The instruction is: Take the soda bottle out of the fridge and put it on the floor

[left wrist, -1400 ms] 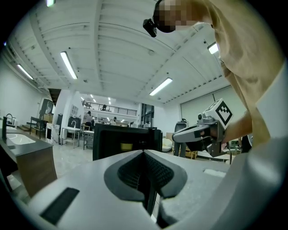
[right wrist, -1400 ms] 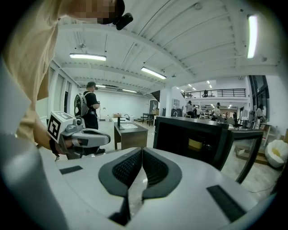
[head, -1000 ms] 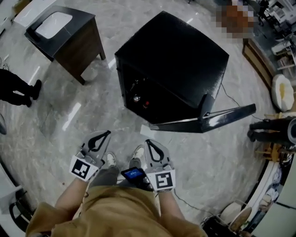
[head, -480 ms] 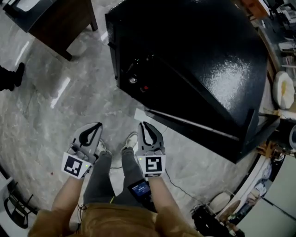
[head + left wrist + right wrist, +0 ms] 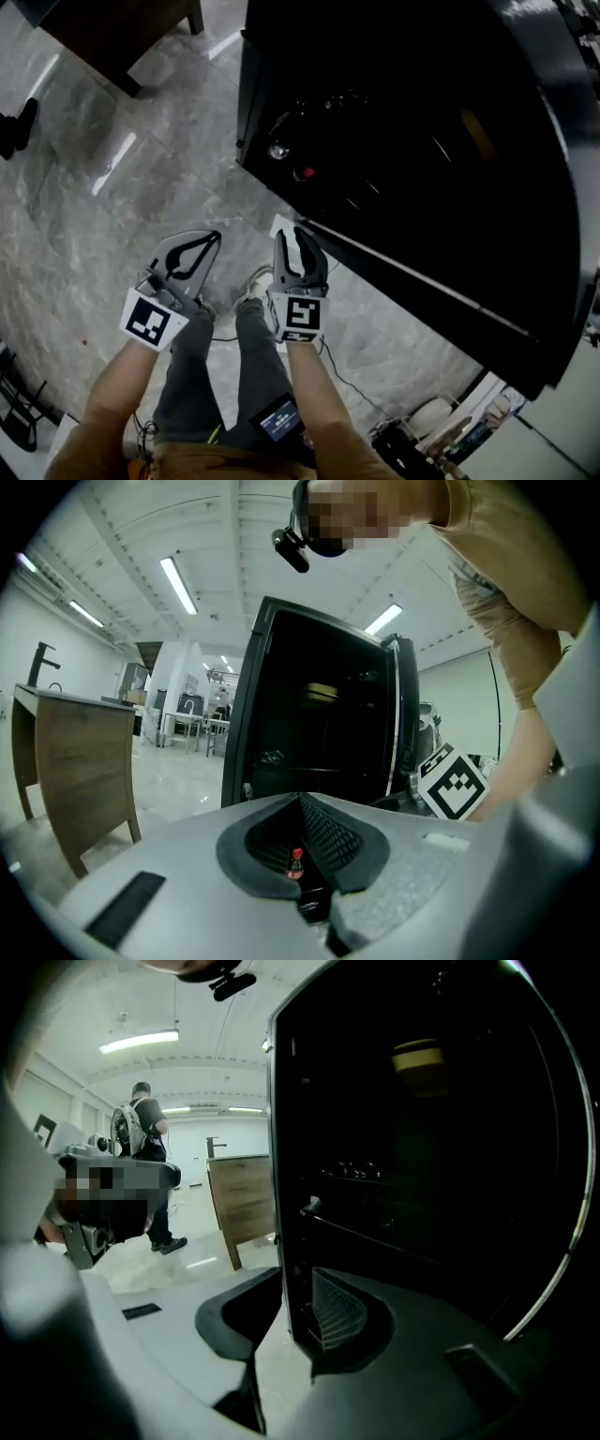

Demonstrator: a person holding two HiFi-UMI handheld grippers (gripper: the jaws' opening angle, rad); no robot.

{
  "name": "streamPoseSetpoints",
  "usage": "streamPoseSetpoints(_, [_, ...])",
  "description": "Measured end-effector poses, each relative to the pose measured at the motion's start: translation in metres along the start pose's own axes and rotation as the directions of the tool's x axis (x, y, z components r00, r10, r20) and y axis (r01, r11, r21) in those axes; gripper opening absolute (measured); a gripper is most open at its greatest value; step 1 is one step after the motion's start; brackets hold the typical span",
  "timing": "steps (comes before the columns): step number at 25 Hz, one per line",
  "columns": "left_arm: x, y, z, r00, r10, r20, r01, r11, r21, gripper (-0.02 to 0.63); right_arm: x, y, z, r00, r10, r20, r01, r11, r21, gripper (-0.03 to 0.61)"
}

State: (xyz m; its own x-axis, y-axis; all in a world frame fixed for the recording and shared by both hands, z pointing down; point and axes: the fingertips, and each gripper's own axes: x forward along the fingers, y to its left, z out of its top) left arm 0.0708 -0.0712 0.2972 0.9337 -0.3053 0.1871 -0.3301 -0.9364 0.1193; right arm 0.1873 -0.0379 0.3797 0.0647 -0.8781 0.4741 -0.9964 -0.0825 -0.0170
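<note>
Both have sunk to the open fridge (image 5: 450, 187): left gripper (image 5: 215, 237) closed, right gripper (image 5: 295, 234) just opening narrowly, empty. The seemingly red-capped bottle (image 5: 296, 862) awaits.

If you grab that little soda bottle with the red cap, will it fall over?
Probably tippy: the soda bottle stands upright and looks narrow. Its rounded body would likely roll if knocked over.

The glossy black fridge (image 5: 422, 141) gapes open ahead of me; its swung-out black door (image 5: 441, 291) blocks my right, and the grey marble floor (image 5: 112, 216) lies free to the left.
</note>
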Motion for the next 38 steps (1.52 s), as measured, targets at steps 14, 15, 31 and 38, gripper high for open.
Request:
streamPoseSetpoints(14, [0.063, 0.007, -0.135, 0.999, -0.039, -0.004, 0.039, 0.998, 0.047, 0.002, 0.109, -0.07, -0.124, 0.999, -0.051, -0.014, 0.05, 0.997, -0.064, 0.182])
streamPoseSetpoints(15, [0.065, 0.009, -0.14, 0.999, -0.035, -0.003, 0.035, 0.998, 0.046, 0.002, 0.114, -0.071, -0.128, 0.999, -0.048, -0.016, 0.046, 0.997, -0.069, 0.189])
streamPoseSetpoints(31, [0.092, 0.036, -0.207, 0.999, -0.032, -0.022, 0.034, 0.994, 0.107, 0.002, 0.181, -0.114, -0.175, 0.994, -0.113, -0.008, 0.113, 0.993, -0.025, 0.267])
streamPoseSetpoints(38, [0.1, 0.037, -0.229, 0.996, -0.07, -0.05, 0.077, 0.987, 0.144, 0.002, 0.205, -0.124, -0.197, 0.993, -0.107, -0.041, 0.106, 0.994, -0.023, 0.298])
